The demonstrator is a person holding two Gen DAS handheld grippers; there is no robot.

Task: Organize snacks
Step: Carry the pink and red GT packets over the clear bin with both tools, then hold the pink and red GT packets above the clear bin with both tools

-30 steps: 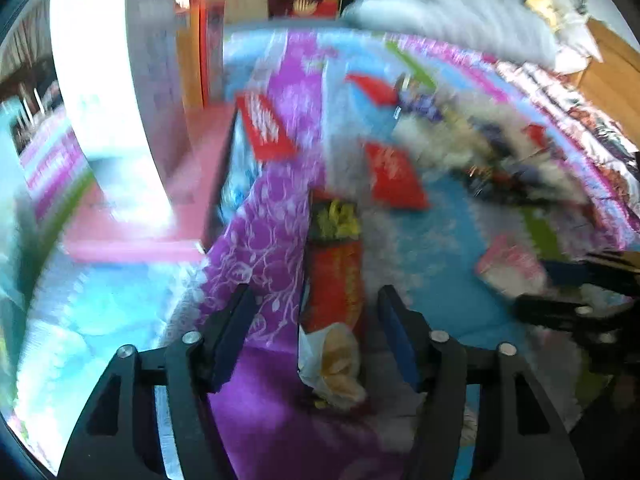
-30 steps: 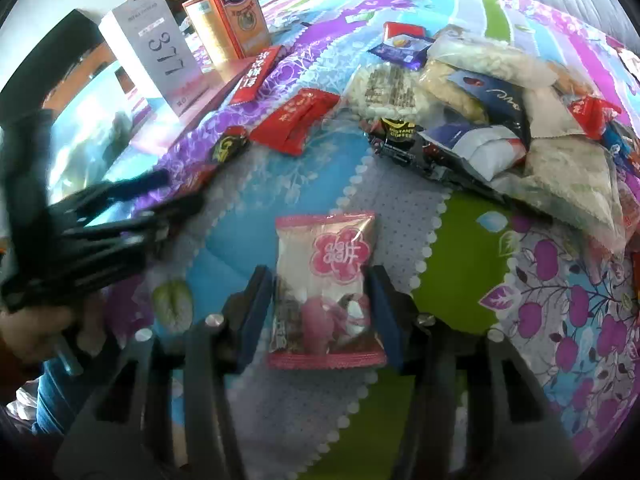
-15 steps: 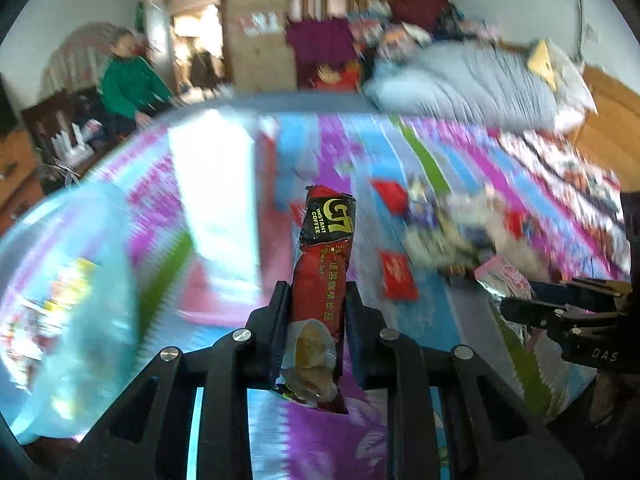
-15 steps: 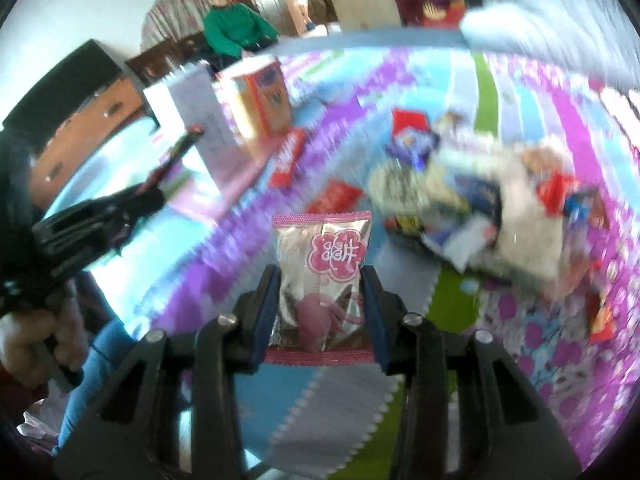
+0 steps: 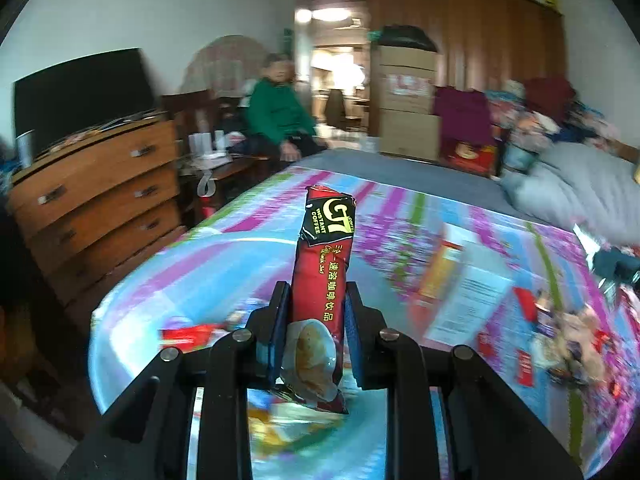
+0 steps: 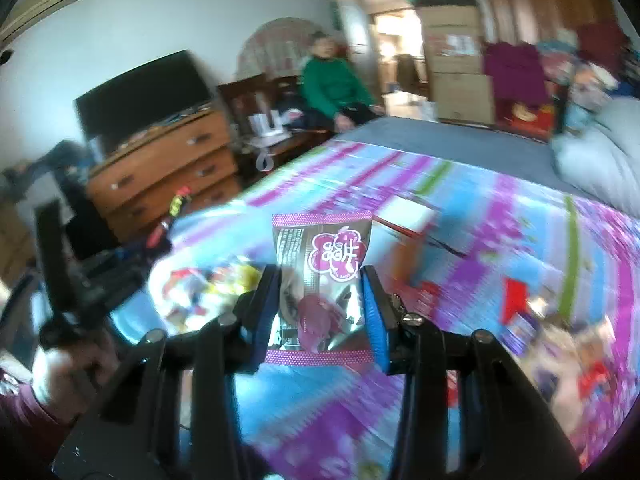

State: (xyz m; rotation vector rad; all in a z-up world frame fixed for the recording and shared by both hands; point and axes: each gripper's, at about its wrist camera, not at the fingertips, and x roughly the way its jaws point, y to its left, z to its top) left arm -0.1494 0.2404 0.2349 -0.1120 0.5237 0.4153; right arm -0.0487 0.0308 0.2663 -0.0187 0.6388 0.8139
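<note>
Grippers both loaded and clear of the patterned bedspread: the left gripper has its pads pinched tight on the lower part of a red instant-coffee sachet, which stands upright between them with its black top above the fingertips. The right gripper clamps a pink-edged silver snack packet by its side edges, the packet flat and facing the camera. Remaining snacks lie blurred on the bedspread to the right, near a standing carton.
</note>
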